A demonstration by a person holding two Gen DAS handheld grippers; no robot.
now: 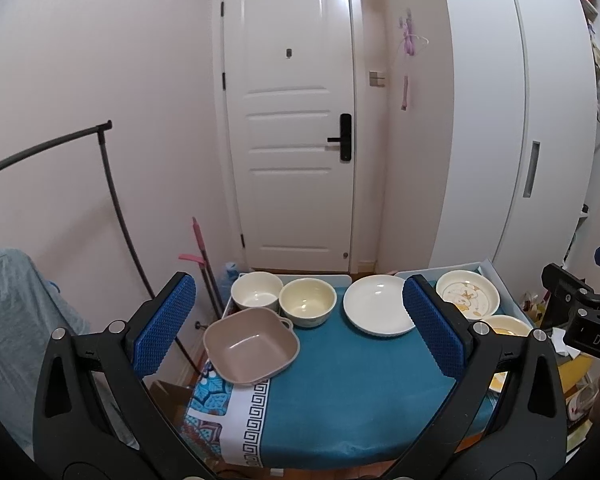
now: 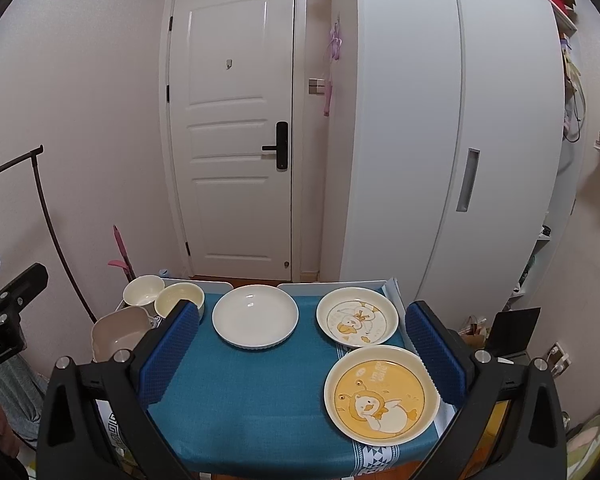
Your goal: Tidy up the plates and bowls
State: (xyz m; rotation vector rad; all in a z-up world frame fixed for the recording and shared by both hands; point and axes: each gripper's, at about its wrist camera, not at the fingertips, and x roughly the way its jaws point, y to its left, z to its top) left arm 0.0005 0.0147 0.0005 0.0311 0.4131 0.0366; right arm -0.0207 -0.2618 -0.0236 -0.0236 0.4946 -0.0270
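The left gripper [image 1: 298, 328] hangs above the near edge of the small table [image 1: 340, 400], jaws spread wide and empty, its blue pads framing the crockery. The right gripper [image 2: 302, 354] is held the same way, parted and gripping nothing, level with the left one and aimed toward the far white door [image 2: 236, 128].

The bowls cluster at the left: a taupe square bowl [image 1: 250, 346] overhangs the table's left edge, with a cream bowl [image 1: 257, 290] and a pale yellow bowl [image 1: 308, 302] touching beyond it. A plain white plate [image 2: 255, 316] sits centre-far. On the right, a cream duck plate [image 2: 357, 317] lies far and a yellow duck plate [image 2: 382, 396] near, its rim close to the right edge.

The likeliest mishap is nudging the taupe bowl off its overhang, or pushing the yellow plate over the right edge while sliding a finger under its low rim. Glazed rims may also slip from the pads.
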